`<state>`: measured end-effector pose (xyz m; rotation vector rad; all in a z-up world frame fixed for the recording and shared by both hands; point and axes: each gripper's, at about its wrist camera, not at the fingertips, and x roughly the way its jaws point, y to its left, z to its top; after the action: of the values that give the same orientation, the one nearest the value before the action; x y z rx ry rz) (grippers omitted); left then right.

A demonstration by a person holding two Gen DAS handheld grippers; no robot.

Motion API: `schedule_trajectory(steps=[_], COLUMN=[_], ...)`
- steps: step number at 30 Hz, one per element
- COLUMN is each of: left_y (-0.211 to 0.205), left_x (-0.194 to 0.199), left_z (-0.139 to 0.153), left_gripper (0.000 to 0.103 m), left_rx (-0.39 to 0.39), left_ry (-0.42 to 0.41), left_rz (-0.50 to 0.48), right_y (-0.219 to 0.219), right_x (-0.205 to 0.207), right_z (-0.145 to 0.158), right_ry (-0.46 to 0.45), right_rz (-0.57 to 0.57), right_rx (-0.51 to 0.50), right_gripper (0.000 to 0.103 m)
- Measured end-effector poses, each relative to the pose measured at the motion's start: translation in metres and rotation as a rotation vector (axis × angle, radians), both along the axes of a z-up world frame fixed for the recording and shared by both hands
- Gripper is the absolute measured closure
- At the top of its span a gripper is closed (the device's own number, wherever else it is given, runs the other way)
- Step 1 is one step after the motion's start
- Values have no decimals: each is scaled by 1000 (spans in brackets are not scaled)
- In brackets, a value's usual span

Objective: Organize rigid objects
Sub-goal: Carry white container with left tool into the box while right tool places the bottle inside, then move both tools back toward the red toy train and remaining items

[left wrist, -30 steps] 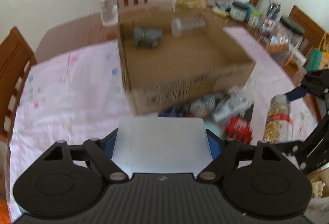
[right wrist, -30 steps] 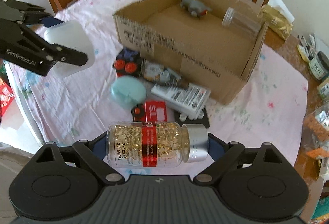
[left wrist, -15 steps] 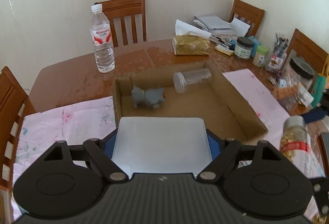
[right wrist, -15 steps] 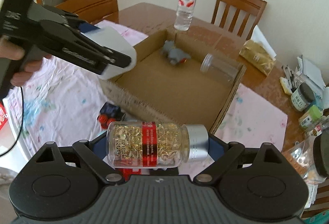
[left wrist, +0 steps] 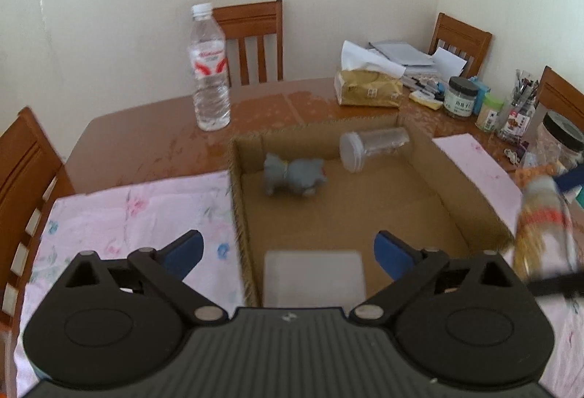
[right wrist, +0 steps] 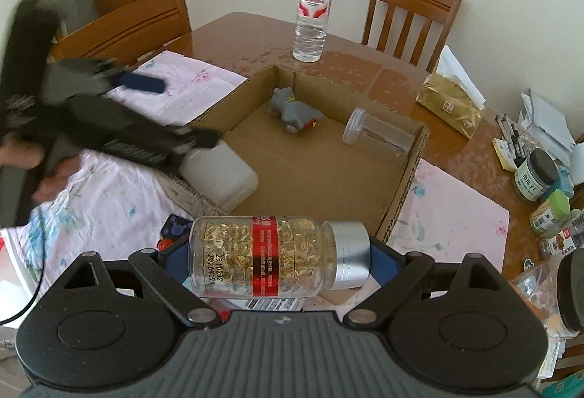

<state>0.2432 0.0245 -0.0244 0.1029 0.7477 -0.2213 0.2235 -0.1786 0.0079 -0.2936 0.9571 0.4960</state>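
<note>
A toy (left wrist: pixel 292 175) and jar (left wrist: pixel 372 148) are set at the far wall inside the box (left wrist: pixel 237 215); a bottle (left wrist: pixel 210 69) is placed behind it on the tabletop (left wrist: pixel 146 142).

A clear plastic water bottle (left wrist: pixel 210 69) stands upright on the brown wooden table (left wrist: pixel 146 139) (near a slatted wooden chair (left wrist: pixel 252 40)); a yellow tissue pack (left wrist: pixel 368 89) sits further right.

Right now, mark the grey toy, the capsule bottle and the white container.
grey toy (right wrist: pixel 294 109): right wrist view, on its body.
capsule bottle (right wrist: pixel 264 257): right wrist view, on its red label.
white container (left wrist: pixel 314 277): left wrist view, on its flat face.
</note>
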Motion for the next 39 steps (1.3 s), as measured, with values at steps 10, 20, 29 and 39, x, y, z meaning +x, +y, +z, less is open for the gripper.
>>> schedule_trajectory(steps=[10,20,29,39], left_y=[45,73,72,66], left_x=[-38,-49,-47,-51], left_z=[-6,-13,-18,-18], left_gripper=[3,3,3,3], left_rx=[-23,-33,-13,-14], left_ry=[67,84,89,81], left_rz=[70,123,89,46], right_y=[9,18,11,0], right_x=[57,115,90,32], right_z=[-1,-1,7,-8], right_ry=[-3,-63,-82,-27], right_rz=[-84,-208,-261,-328], right_rx=[-5,-23,-27,-21], right_gripper=[7,0,0,0])
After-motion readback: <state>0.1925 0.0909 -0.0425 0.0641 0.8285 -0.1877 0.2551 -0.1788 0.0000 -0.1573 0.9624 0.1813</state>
